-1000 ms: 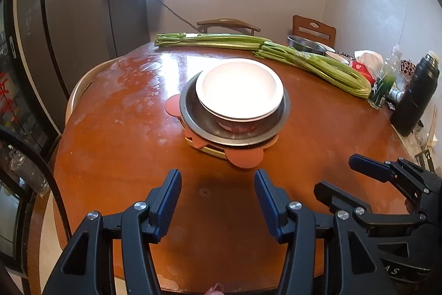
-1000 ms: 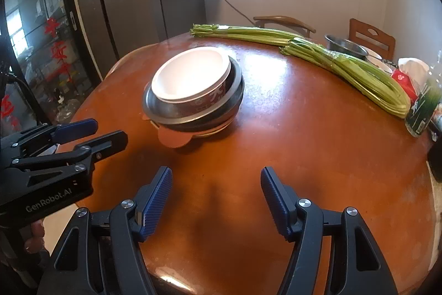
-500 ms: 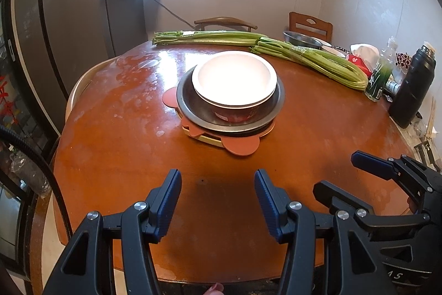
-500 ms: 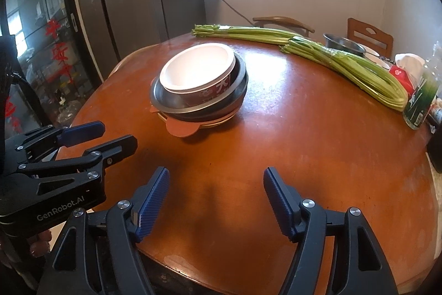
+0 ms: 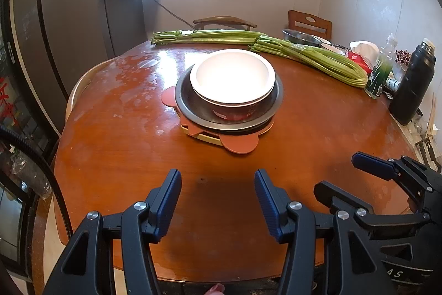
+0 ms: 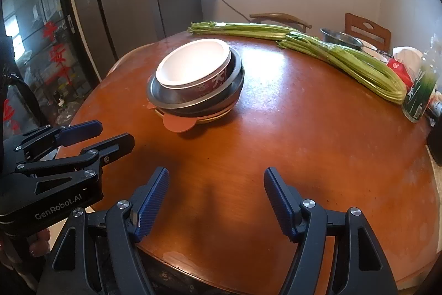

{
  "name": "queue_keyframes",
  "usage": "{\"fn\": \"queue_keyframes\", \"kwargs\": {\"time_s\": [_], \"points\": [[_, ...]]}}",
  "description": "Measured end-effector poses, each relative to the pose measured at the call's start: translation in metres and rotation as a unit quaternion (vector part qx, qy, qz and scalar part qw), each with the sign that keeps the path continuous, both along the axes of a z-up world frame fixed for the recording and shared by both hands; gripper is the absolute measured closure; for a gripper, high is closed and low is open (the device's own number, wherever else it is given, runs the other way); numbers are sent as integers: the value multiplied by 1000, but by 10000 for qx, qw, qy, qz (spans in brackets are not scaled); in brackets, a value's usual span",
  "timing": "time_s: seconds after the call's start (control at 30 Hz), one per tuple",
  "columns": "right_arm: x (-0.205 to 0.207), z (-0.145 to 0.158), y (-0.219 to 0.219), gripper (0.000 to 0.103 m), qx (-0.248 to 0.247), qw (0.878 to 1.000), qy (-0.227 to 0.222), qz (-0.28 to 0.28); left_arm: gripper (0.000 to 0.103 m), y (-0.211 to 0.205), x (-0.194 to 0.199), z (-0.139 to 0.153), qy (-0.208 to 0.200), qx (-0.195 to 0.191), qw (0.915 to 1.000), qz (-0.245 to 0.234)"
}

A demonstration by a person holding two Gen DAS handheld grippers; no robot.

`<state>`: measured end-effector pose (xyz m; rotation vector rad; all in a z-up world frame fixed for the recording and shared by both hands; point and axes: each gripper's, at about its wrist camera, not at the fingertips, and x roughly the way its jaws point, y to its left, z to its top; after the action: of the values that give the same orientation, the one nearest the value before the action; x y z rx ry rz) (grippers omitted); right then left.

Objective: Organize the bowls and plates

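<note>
**Both grippers spread, stack waiting mid-table**

Lowest in frame, our left gripper (image 5: 217,201) hangs with fingers spread and empty; our right gripper (image 6: 216,198) is spread and empty too. Further up, centre frame, sits the stack: a white-lined bowl (image 5: 232,79) with red patterned sides nests in a steel bowl (image 5: 184,98) over pink and cream plates (image 5: 239,144). Beyond lies celery (image 5: 309,57) on the table (image 5: 110,134).

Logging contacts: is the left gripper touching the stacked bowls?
Apart. The left wrist view shows bare table between the open left gripper and the stacked bowls.
</note>
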<state>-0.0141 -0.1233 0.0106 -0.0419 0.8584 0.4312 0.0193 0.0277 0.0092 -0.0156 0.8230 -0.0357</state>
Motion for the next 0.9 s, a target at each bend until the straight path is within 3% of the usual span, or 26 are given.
{"fn": "queue_keyframes", "kwargs": {"time_s": [0.9], "points": [[8, -4, 1, 30, -73, 9999, 146, -28, 48, 11, 9, -1, 83, 97, 9998, 140]]}}
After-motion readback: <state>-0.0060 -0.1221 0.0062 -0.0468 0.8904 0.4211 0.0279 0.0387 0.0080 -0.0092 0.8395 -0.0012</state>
